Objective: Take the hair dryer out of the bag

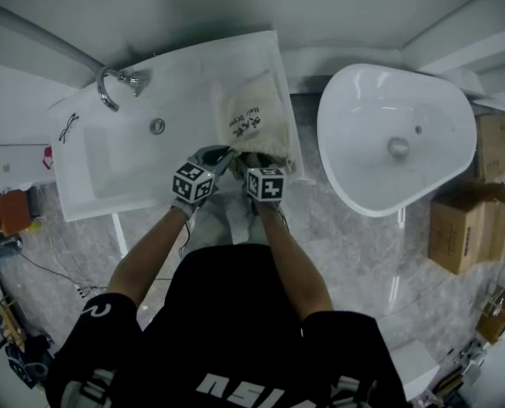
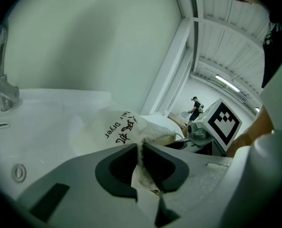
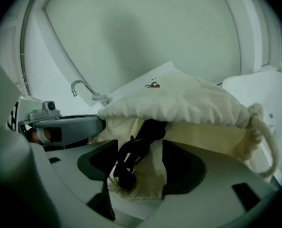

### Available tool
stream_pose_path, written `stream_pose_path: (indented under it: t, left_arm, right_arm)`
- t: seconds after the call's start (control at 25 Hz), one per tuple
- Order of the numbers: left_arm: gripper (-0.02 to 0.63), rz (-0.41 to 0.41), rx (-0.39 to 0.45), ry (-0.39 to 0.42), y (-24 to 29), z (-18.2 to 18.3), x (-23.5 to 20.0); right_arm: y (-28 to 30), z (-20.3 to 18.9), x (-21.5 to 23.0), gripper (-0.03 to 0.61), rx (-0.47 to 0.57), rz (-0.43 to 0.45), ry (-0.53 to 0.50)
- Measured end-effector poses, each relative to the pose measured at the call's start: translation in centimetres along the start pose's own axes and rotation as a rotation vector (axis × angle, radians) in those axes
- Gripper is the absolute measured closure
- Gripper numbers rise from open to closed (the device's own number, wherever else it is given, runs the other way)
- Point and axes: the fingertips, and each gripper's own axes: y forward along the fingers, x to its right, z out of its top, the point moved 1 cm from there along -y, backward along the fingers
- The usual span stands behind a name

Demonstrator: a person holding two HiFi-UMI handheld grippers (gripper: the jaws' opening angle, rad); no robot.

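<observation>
Your left gripper [image 2: 140,150] has its jaws drawn narrow and pinches a fold of the bag [image 2: 116,127] at its gathered mouth. The cream cloth runs straight down the slit between the pads.

Your right gripper [image 3: 140,148] has its jaws wide apart and grips nothing. A loop of black cord [image 3: 131,158] hangs between them, close to the finger on that view's left. Slack cloth from the bag's lower lip fills the gap toward the other finger.

The cord runs up into the open mouth just beyond the fingertips, and the hair dryer itself is hidden inside the bag. The bag lies on the white basin [image 1: 193,83], with both grippers side by side at its mouth.
</observation>
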Motion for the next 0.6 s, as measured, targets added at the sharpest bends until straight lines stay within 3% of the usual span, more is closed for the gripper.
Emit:
stream_pose_path:
  t: [0.36, 0.4, 0.48, 0.6]
  left_arm:
    - [0.572, -0.086, -0.021, 0.01, -0.6, 0.1, -2.4]
    - [0.572, -0.091, -0.024, 0.011, -0.7, 0.1, -2.8]
    - [0.574, -0.101, -0.034, 0.008, -0.7, 0.2, -3.6]
    - [0.574, -0.136, -0.05, 0.019, -0.6, 0.3, -3.6]
  right_arm:
    - [1.2, 1.0, -0.4, 0.274, -0.041, -0.222, 0.062]
    - [1.4, 1.1, -0.7, 0.305, -0.04, -0.231, 0.063]
    - [1.8, 1.1, -1.4, 0.428, -0.039, -0.223, 0.078]
    - [1.3, 1.0, -1.4, 0.481, -0.033, -0.221, 0.137]
